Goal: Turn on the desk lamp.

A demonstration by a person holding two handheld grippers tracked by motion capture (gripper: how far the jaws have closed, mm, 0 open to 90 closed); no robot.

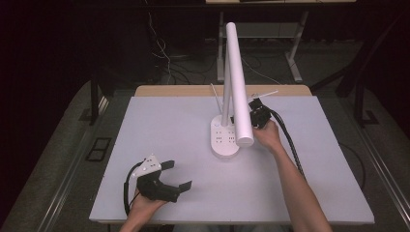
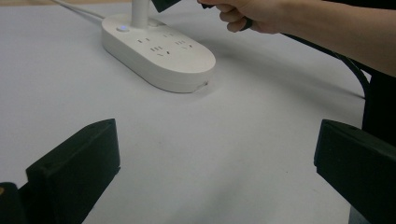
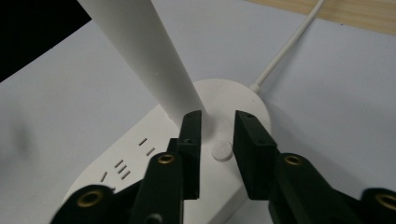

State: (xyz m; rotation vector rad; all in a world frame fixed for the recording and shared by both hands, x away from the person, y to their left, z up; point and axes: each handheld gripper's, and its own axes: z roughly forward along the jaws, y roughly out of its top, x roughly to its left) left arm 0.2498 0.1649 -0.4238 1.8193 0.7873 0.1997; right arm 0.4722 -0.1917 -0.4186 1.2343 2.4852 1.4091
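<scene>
A white desk lamp stands at the table's middle, its oval socket base (image 1: 223,140) (image 2: 159,51) under a long white tube head (image 1: 238,87). My right gripper (image 1: 255,115) (image 3: 218,119) hovers just over the base's back end beside the lamp stem (image 3: 140,51). Its jaws stand a narrow gap apart with nothing between them, and the round white button (image 3: 221,150) shows through the gap below. At the front left my left gripper (image 1: 178,175) (image 2: 217,172) rests open wide and empty, pointing toward the base.
The lamp's white cord (image 1: 263,93) (image 3: 289,46) runs back over the grey table mat (image 1: 169,121) to the wooden far edge. A black cable (image 1: 290,140) trails from the right gripper along the person's forearm. Dark floor and cables lie beyond the table.
</scene>
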